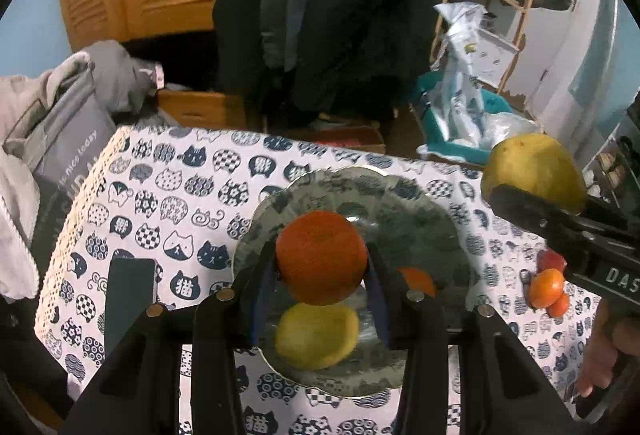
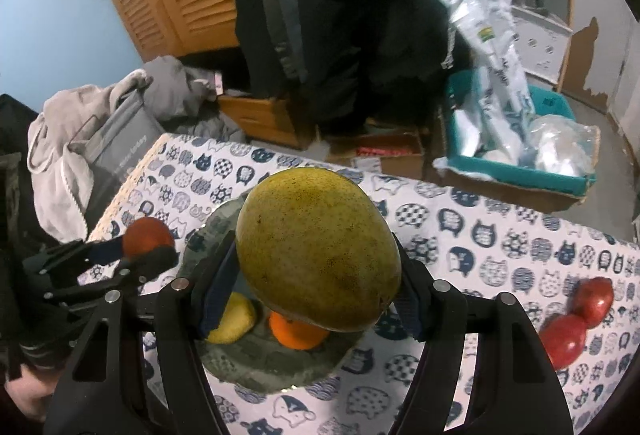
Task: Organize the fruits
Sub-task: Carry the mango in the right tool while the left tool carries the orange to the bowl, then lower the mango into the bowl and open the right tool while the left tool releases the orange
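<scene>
My left gripper is shut on an orange and holds it above the grey scalloped plate. A lemon and a second small orange lie on that plate. My right gripper is shut on a large yellow-green mango above the plate; it also shows in the left wrist view, at the right. In the right wrist view the lemon and small orange show under the mango, and the left gripper's orange at the left.
The table has a cat-print cloth. A black phone lies left of the plate. Small oranges and red fruit lie right of the plate; two red fruits show in the right wrist view. Clothes and a grey bag sit beyond the table's left edge.
</scene>
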Demonstrator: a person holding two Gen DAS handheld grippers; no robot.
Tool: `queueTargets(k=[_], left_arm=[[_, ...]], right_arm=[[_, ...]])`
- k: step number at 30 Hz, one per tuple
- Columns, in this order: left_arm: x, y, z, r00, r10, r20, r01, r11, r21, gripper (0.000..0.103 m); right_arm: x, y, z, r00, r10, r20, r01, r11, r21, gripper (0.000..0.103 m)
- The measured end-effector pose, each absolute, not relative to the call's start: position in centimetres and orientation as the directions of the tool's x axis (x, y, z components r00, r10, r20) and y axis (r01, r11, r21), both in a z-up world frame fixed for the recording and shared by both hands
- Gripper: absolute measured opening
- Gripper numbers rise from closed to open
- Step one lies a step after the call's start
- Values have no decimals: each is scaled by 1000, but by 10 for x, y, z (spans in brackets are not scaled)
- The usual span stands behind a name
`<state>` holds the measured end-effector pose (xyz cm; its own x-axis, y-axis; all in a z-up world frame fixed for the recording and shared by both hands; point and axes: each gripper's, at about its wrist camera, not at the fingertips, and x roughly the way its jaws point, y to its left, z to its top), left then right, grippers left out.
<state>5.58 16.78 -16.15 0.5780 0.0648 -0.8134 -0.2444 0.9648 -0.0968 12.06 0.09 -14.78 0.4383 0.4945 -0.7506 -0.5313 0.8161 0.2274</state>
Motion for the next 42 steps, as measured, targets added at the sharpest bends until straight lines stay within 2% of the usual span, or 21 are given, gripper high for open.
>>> queueTargets(k=[19, 25, 27, 31, 32, 42], left_arm=[[73, 193, -226, 456, -6, -890, -305, 938, -163, 43], [75, 189, -236, 425, -1, -905, -299, 944, -141, 43], [75, 189, -238, 417, -2, -909, -302, 943, -141, 46], [72, 191, -233, 443, 13, -896, -308, 941, -139, 67], [72, 191, -231, 445, 26, -895, -312, 941, -128, 69], [58, 213, -221, 438, 60, -897, -397, 908, -133, 69]], right_arm=[[135, 47, -207, 315, 477, -820, -542, 800, 257, 70], [138, 46, -216, 295, 474, -830, -529, 804, 272, 70], [139, 46, -218, 289, 474, -831, -527, 804, 275, 70], [140, 46, -223, 278, 476, -835, -521, 804, 285, 70], [141, 47, -224, 274, 475, -836, -521, 804, 285, 70], [147, 58, -245, 211, 454, -866, -519, 802, 295, 71]])
